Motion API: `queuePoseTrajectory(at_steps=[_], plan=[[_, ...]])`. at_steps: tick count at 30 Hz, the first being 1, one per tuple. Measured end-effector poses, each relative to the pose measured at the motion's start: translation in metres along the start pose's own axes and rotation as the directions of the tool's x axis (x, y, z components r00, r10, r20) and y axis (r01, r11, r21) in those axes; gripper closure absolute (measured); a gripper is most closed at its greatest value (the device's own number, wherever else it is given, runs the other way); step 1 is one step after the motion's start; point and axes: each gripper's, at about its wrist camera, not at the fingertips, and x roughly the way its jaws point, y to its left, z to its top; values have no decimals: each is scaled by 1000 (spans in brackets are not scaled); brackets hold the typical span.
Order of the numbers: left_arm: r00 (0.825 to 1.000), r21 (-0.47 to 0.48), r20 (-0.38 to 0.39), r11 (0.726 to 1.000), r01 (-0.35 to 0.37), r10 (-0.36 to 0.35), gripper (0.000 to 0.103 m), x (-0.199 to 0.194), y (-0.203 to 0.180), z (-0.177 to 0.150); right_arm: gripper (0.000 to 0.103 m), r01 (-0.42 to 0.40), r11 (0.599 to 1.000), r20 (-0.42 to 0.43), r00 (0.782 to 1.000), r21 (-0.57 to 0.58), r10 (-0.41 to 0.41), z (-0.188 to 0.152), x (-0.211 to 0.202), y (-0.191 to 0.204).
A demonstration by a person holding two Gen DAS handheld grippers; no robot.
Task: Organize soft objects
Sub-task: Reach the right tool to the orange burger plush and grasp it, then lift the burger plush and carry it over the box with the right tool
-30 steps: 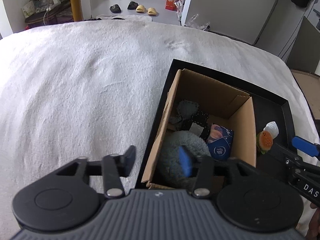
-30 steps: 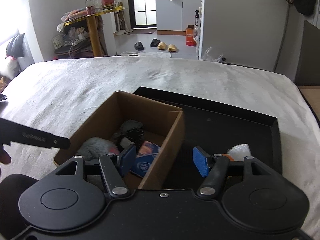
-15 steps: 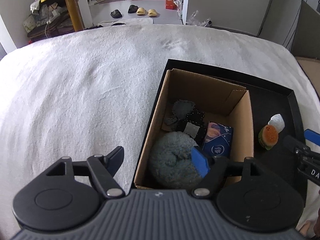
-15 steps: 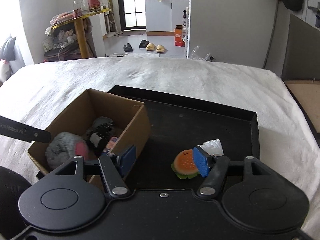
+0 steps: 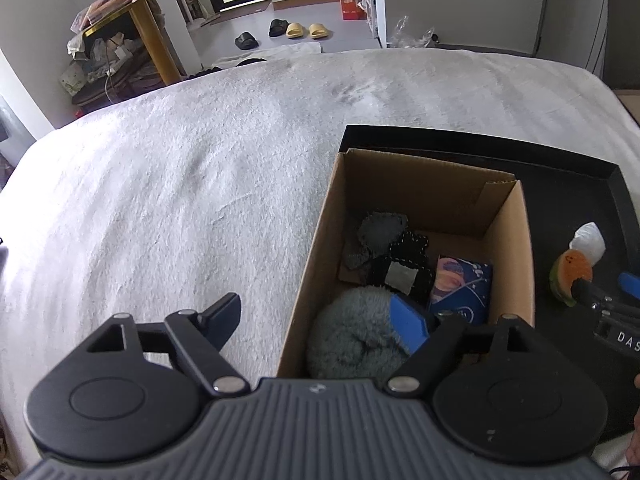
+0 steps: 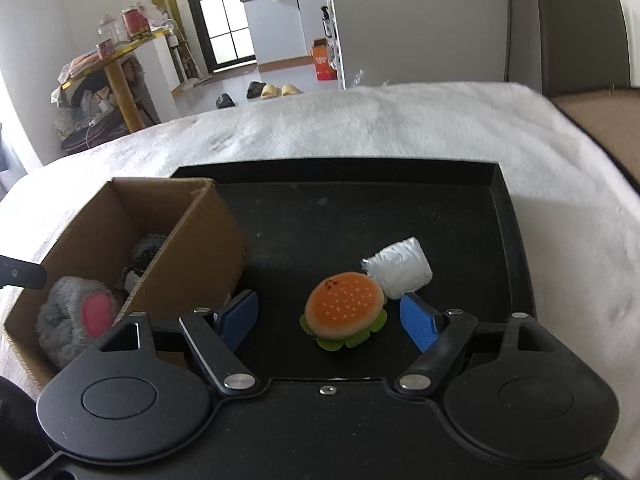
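A cardboard box (image 5: 420, 200) stands at the left end of a black tray (image 6: 400, 208). Inside it lie a grey plush (image 5: 352, 332), a black pouch (image 5: 400, 268) and a blue packet (image 5: 460, 284). My left gripper (image 5: 318, 316) hovers over the box's near left wall, its jaws opening and nothing held. A burger plush (image 6: 344, 308) rests on the tray beside a white wrapped bundle (image 6: 400, 268). My right gripper (image 6: 328, 316) is low over the tray with its jaws opening. The burger lies between its blue pads (image 6: 416, 320), which do not press on it.
The tray sits on a white fluffy blanket (image 5: 180, 200) with wide free room to the left. The bed edge (image 6: 580, 140) is at the right. Beyond the bed are a yellow table (image 5: 152, 32) with clutter and several slippers (image 5: 296, 30) on the floor.
Both grippers' jaws have widened. The right gripper has swung from the box to the right and come down over the burger plush. The left gripper has shifted and rolled a little above the box.
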Motion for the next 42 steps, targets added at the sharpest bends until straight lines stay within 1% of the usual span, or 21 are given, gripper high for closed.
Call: queuePoseTrajectory(at_steps=[6, 9, 12, 15, 16, 17, 19, 20, 23, 30, 35, 42], plan=[[999, 32, 0, 999, -42, 42, 22, 9, -14, 6, 23, -11, 1000, -28, 1000, 29, 12, -4, 19, -7], [998, 45, -14, 997, -63, 64, 22, 16, -17, 7, 22, -23, 999, -34, 999, 35, 24, -6, 28, -8], [997, 53, -19, 995, -79, 80, 22, 20, -20, 8, 17, -10, 999, -43, 999, 38, 11, -9, 33, -9], [995, 65, -15, 993, -98, 100, 22, 23, -22, 9, 17, 3, 1000, -38, 999, 25, -2, -12, 37, -10], [994, 67, -13, 992, -103, 104, 22, 23, -22, 9, 19, 12, 1000, -37, 999, 21, -11, -13, 38, -10], [994, 69, -11, 991, -110, 111, 22, 24, -23, 9, 22, 24, 1000, -39, 999, 19, -23, -14, 39, -10], [992, 75, -11, 989, -124, 125, 22, 26, -24, 9, 38, 33, 999, -65, 997, 29, -31, -16, 41, -14], [991, 78, -12, 988, -131, 132, 22, 27, -24, 9, 52, 24, 999, -80, 997, 40, -21, -16, 41, -16], [989, 74, -21, 987, -145, 147, 22, 29, -23, 6, 60, 34, 999, -82, 996, 38, -31, -17, 36, -18], [991, 87, -6, 987, -135, 136, 22, 20, -22, 2, 63, 33, 999, -71, 997, 38, -31, -16, 20, -20], [993, 63, -5, 991, -121, 122, 22, 13, -14, -3, 64, 26, 998, -63, 998, 52, -23, -13, 10, -19], [995, 40, 15, 994, -99, 98, 22, 2, -3, -7, 64, 32, 999, -35, 999, 33, -31, -6, -8, -12]])
